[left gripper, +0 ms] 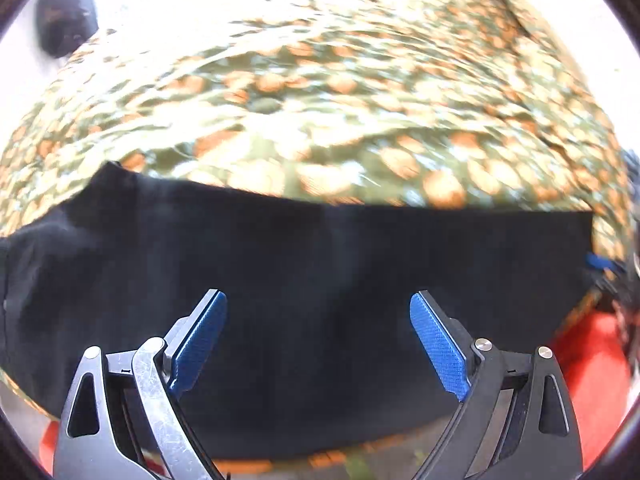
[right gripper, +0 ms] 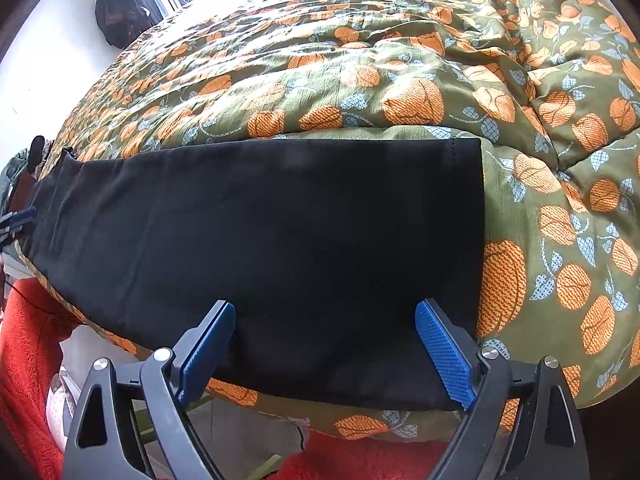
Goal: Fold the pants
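Black pants point(right gripper: 280, 240) lie flat in a long folded strip along the near edge of a bed, with a stitched hem at their right end. In the right wrist view my right gripper point(right gripper: 325, 312) hovers over the right end of the strip, its jaws wide apart with nothing pinched between the blue pads. In the blurred left wrist view the same pants point(left gripper: 300, 280) fill the lower half, and my left gripper point(left gripper: 318, 304) stands open above them, holding nothing. The other gripper's blue tip point(right gripper: 18, 216) shows at the far left of the right wrist view.
A green quilt with orange leaf print point(right gripper: 400, 80) covers the bed and bunches up at the right. Red fleece fabric point(right gripper: 28, 360) lies below the bed's near edge. A dark garment point(right gripper: 116, 4) hangs by the white wall at the far left.
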